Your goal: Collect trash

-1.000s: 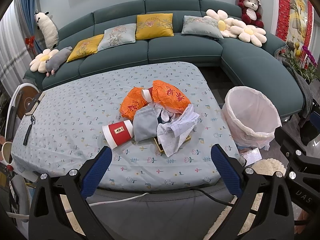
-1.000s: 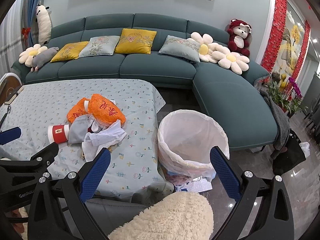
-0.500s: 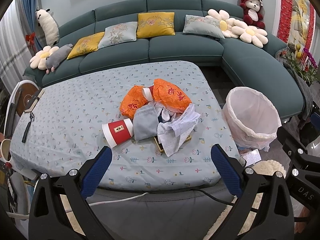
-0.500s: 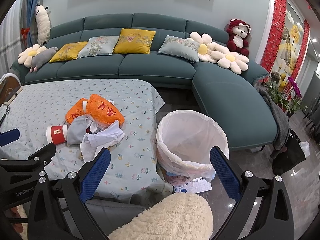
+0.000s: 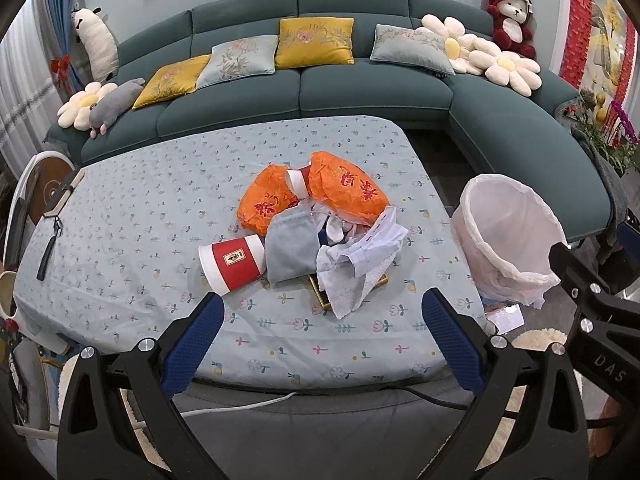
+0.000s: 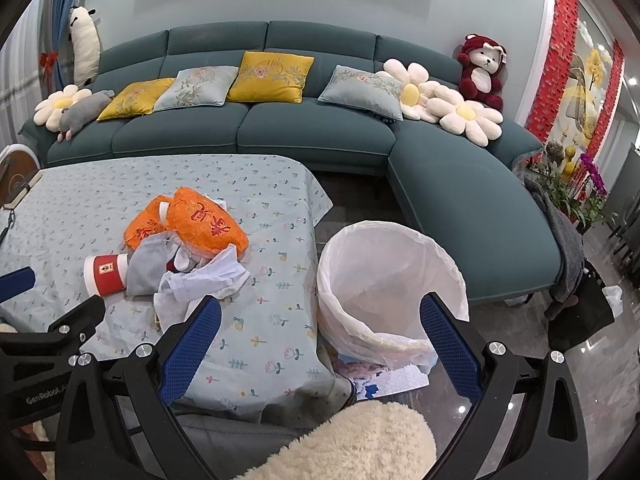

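A: L gripper (image 5: 320, 324) — fingers spread wide, nothing btwn them, hovering over the near edge of the table (image 5: 132, 216). Trash pile mid-table: red paper cup (image 5: 234, 262) on its side, grey pouch (image 5: 292, 252) touching it, white crumpled paper (image 5: 360, 268) over a gold-edged box, two orange bags (image 5: 348, 192) behind w/ a 2nd small cup wedged btwn.

B: R gripper (image 6: 320, 336) also wide open, empty. R view has the pile at left: cup (image 6: 105, 274), pouch (image 6: 146, 268), paper (image 6: 204, 280), orange bags (image 6: 204, 222).

A: Bin?

B: White-lined bin (image 6: 390, 280) on floor just beside table's right edge. R view looks into it — inside seems bare liner. L view only gets it from the side (image 5: 508, 232).

A: L-only: black strap + book-like item at table's far left edge. R-only?

B: Fluffy cream thing (image 6: 360, 436) at bottom, paper scraps on floor under bin, framed pics on wall. Also L gripper's body shows at R view's left edge.

A: Sofa (image 5: 360, 92) w/ cushions behind table in both.
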{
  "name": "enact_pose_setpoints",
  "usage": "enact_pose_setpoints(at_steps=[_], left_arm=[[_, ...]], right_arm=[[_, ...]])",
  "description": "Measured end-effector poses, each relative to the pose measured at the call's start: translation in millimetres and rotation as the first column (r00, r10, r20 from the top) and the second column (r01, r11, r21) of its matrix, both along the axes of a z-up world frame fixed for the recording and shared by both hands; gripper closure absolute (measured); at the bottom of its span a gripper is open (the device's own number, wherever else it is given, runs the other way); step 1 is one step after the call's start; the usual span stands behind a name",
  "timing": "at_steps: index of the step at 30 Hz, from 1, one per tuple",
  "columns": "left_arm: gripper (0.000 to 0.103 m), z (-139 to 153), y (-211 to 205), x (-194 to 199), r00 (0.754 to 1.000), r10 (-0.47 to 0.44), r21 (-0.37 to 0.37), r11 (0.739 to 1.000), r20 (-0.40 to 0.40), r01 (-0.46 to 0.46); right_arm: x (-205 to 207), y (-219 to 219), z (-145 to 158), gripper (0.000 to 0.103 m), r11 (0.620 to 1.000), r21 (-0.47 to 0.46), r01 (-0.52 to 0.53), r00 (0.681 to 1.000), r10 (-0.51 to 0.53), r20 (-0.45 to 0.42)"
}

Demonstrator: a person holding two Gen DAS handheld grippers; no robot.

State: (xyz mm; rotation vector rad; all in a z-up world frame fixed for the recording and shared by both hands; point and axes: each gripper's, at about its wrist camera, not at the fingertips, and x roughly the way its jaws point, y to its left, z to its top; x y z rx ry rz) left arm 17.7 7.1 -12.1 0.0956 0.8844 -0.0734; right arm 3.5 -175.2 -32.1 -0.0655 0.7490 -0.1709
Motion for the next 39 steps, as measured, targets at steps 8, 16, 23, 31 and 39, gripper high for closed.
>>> enact_pose_setpoints(at_steps=[8, 16, 23, 31, 39], left_arm=[[0.008, -4, 0, 10, 1.000, 0.004, -0.003, 1.000, -0.011, -0.004], [0.008, -6, 1, 19, 1.000, 0.002, -0.024, 1.000, -0.023, -0.003], [0.008, -5, 2, 25, 1.000, -0.005, -0.050, 0.999, -0.024, 0.004], [0.008, -14, 22, 32, 0.999, 0.030, -0.063, 0.998, -0.019, -0.031], [0.008, -25, 58, 49, 0.996, 0.075, -0.087, 0.993, -0.041, -0.078]], right_arm=[[13, 1, -5, 0.008, 1.000, 0.008, -0.005, 1.000, 0.006, -0.014], [18, -3, -7, 0.008, 1.000, 0.010, 0.008, 1.000, -0.008, -0.022], [22, -5, -7, 0.008, 1.000, 0.005, 0.022, 1.000, -0.022, -0.020], [27, 0, -12, 0.008, 1.000, -0.003, 0.017, 0.999, -0.017, -0.030], [37, 14, -16, 0.008, 1.000, 0.022, 0.009, 0.999, -0.008, -0.041]])
